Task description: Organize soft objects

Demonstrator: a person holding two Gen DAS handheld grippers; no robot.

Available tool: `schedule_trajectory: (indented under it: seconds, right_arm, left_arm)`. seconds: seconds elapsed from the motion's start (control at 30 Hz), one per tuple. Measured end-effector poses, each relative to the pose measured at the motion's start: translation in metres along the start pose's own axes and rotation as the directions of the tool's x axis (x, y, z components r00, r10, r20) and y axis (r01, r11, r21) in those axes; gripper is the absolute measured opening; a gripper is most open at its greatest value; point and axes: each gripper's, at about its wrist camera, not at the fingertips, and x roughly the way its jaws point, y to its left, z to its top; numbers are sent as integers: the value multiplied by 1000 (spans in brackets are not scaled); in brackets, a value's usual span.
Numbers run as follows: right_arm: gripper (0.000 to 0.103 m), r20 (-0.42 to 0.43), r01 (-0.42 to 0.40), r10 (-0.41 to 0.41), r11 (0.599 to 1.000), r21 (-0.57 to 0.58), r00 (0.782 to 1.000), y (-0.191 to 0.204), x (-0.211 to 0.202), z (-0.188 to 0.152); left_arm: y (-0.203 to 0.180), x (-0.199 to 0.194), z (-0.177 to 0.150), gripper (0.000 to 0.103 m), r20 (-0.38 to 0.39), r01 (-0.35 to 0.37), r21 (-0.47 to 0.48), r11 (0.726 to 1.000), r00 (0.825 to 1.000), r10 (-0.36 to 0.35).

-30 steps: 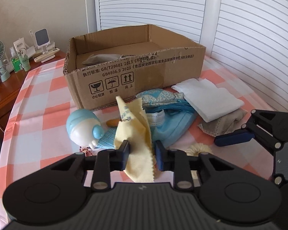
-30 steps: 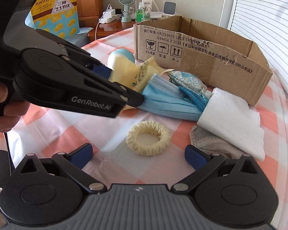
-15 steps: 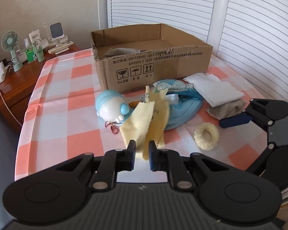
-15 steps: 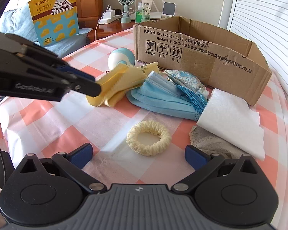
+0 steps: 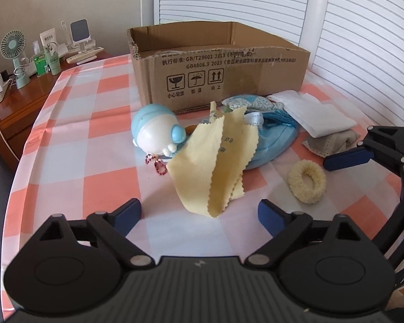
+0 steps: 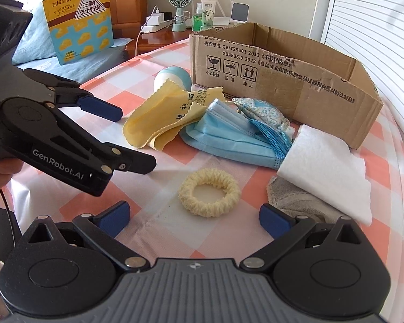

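Note:
A yellow lens cloth [image 5: 218, 161] [image 6: 161, 123] lies crumpled on the checked tablecloth, leaning on the blue face masks [image 6: 229, 140]. My left gripper [image 5: 199, 212] [image 6: 133, 138] has its jaws opening wide; the cloth's near tip sits between the fingers, untouched by the pads. My right gripper [image 6: 194, 216] is open just behind a cream hair tie [image 6: 210, 196] [image 5: 307, 180]. Behind the pile stands an open cardboard box [image 5: 229, 80] [image 6: 282, 80]. A white folded cloth [image 6: 326, 167] and a grey lace cloth [image 6: 291, 202] lie to the right.
A blue-and-white toy [image 5: 153, 132] with a bead chain rests left of the yellow cloth. A patterned sachet [image 6: 261, 113] with a blue tassel tops the masks. A wooden nightstand [image 5: 16, 99] with a fan and bottles stands far left; white shutters run behind.
The left gripper drew the yellow cloth back from the pile toward the near edge, then opened and let it go. The right gripper kept still.

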Motion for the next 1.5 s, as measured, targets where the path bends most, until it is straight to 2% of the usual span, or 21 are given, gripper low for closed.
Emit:
schedule_trajectory:
  seconds: [0.1, 0.27, 0.5, 0.63, 0.93, 1.23, 1.33, 1.4, 1.5]
  right_arm:
    - [101, 5, -2, 3, 1000, -11, 1000, 1, 1, 2]
    - [81, 20, -6, 6, 1000, -15, 1000, -1, 3, 9]
    - [64, 29, 19, -19, 1000, 3, 999, -7, 2, 12]
    - [51, 27, 28, -29, 1000, 13, 999, -7, -1, 12]
    - [49, 22, 63, -64, 997, 40, 998, -10, -10, 3]
    - [49, 25, 62, -64, 997, 55, 998, -13, -13, -1]
    - [49, 25, 59, -61, 997, 53, 998, -14, -13, -1]
    - [50, 25, 58, -59, 997, 53, 998, -14, -12, -1]
    - [50, 27, 58, -59, 997, 50, 998, -14, -12, 0]
  left_arm:
    - [2, 3, 0, 102, -5, -25, -7, 1000, 1000, 25]
    - [5, 5, -1, 103, 13, -38, -14, 999, 999, 38]
    - [6, 5, -2, 103, 34, -37, -6, 999, 999, 37]
    - [5, 7, 0, 103, 33, -42, -12, 999, 999, 43]
    - [-3, 18, 13, 103, 26, -46, -16, 999, 999, 46]
    - [-15, 27, 23, 101, 33, -31, -18, 999, 999, 32]
    - [-17, 25, 23, 91, 45, -29, -12, 999, 999, 30]
    - [-16, 22, 23, 78, 53, -33, -17, 999, 998, 34]
    - [-17, 21, 23, 75, 57, -38, -17, 999, 998, 39]
